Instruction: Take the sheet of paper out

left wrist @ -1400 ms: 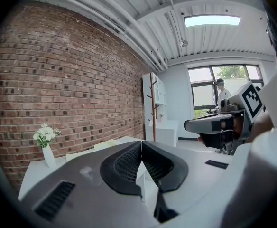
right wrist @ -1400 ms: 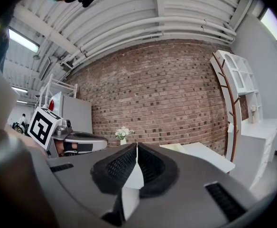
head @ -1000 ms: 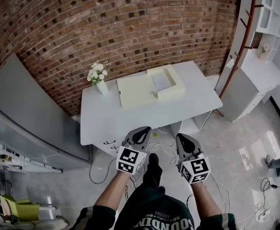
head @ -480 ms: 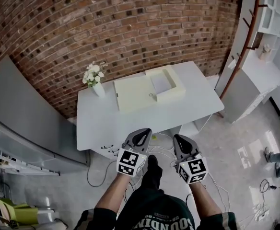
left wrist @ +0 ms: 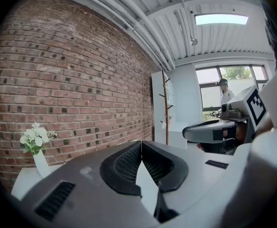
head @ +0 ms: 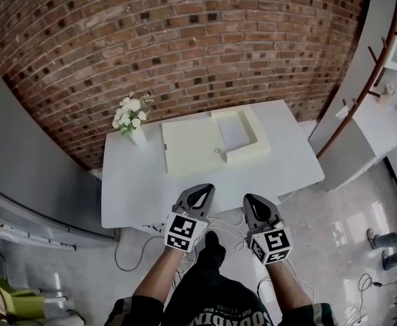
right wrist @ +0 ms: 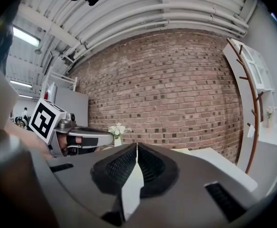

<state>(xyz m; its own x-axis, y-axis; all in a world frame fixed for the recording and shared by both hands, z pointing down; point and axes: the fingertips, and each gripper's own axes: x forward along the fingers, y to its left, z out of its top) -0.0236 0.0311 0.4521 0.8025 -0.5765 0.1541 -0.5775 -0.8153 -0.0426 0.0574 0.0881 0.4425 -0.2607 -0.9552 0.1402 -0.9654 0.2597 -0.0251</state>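
Note:
A pale yellow box lies open on the white table, with its flat lid spread to the left. Inside the box rests a white sheet of paper. My left gripper and right gripper hover side by side just short of the table's front edge, well apart from the box. Both point at the table. The left gripper view shows its jaws shut with nothing between them. The right gripper is likewise shut and empty.
A white vase of flowers stands at the table's back left, beside the lid. A brick wall rises behind. A grey panel stands at the left; a wooden coat rack and white shelving stand at the right. Cables lie on the floor below the table.
The table, with the box, has come closer and sits lower in the head view. Both grippers have travelled forward toward its front edge, still shut.

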